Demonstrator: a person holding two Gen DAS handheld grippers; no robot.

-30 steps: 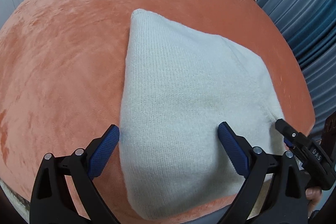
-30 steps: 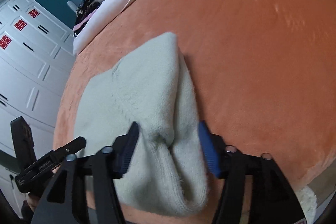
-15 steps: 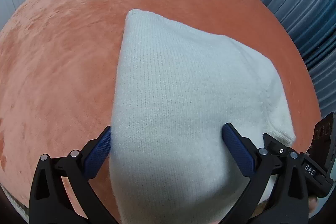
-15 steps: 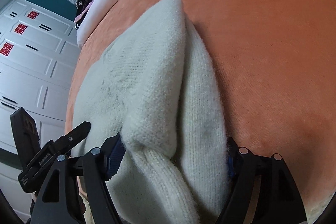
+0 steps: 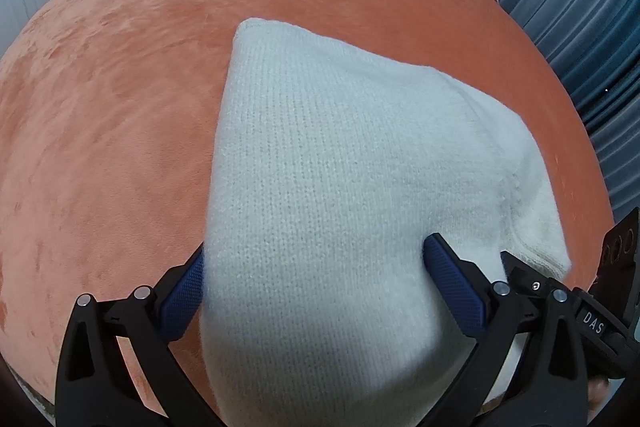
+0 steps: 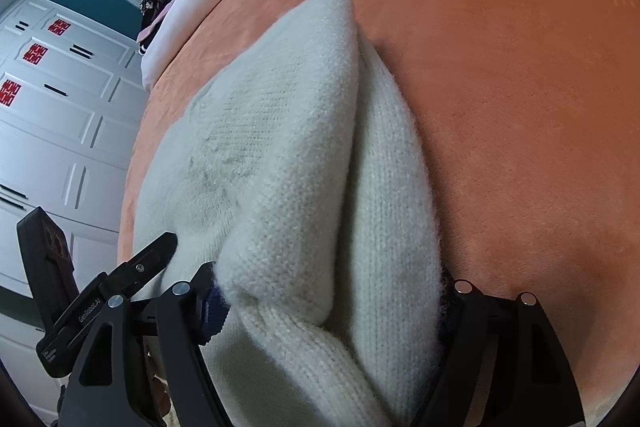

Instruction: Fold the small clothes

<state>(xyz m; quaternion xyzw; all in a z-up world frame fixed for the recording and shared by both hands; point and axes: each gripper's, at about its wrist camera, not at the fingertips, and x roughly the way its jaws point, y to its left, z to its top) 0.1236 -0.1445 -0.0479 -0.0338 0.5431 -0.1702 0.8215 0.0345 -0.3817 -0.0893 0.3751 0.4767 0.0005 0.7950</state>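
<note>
Cream knit sweater (image 5: pixel 340 195) on orange bedspread (image 5: pixel 120 107).
Left gripper (image 5: pixel 316 287) spread wide, straddling the hem; right gripper (image 6: pixel 328 303) closing around a bunched fold, grasp unclear. Open bedspread toward 9–12 o'clock.

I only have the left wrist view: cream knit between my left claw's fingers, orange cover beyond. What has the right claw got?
Observer: The right claw straddles a thick bunch of the knit garment. Its jaws have just been closing, and knit fills the gap.
Operator: Single layer there?
Observer: No, a folded flap lies over a lower layer, its edge running away from the claw.
Operator: Anything off to that side?
Observer: White cabinets with red stickers.
</note>
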